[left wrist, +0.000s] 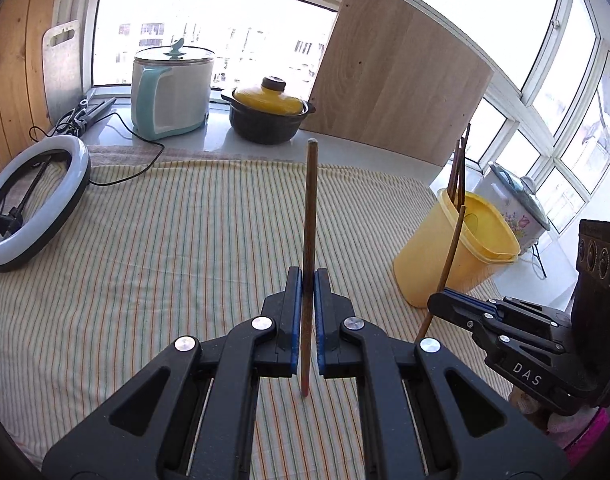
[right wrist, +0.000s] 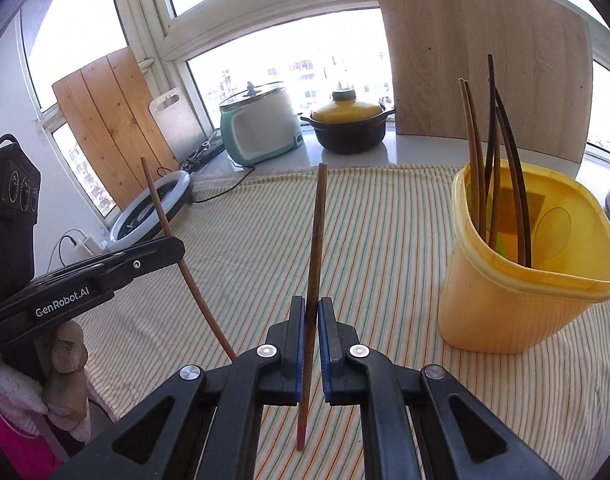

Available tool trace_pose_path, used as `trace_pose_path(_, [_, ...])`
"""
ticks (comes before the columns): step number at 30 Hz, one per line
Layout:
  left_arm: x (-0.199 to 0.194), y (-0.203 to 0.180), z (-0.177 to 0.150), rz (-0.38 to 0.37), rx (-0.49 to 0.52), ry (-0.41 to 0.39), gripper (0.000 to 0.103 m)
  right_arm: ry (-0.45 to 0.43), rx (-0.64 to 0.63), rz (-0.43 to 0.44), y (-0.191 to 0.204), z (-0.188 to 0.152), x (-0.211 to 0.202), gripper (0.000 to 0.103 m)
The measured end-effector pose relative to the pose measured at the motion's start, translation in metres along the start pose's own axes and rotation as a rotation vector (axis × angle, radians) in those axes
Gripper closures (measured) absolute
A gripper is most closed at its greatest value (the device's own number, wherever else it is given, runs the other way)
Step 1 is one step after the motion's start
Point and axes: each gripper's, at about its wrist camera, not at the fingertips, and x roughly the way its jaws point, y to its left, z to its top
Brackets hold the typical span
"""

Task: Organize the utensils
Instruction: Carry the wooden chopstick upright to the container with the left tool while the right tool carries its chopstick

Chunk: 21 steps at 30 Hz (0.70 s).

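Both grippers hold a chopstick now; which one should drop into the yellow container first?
Right, probably. The right gripper, shut on its chopstick, sits beside the yellow container. The left gripper, with its own chopstick, is farther away, with the right between.

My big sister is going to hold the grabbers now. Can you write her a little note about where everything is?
Left gripper: shut on a wooden chopstick, held upright above the striped cloth.
Right gripper: shut on another chopstick, also upright.
Yellow container: stands on the cloth at the right, with several chopsticks already inside.
Done: those ones are put away.
Left: both held chopsticks probably go into the container next. No other loose utensils show on the cloth.
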Motion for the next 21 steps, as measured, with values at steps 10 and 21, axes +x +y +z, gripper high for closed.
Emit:
trace_pose_path(10, [-0.022, -0.035, 0.016, -0.064, 0.057, -0.068, 0.099, -0.173, -0.016, -0.035, -0.01, 0.012, -0.068, 0.099])
trace_pose_path(21, [-0.038, -0.067, 0.037, -0.13, 0.105, -0.128, 0.099, -0.294, 0.033, -0.042, -0.031, 0.025, -0.123, 0.099])
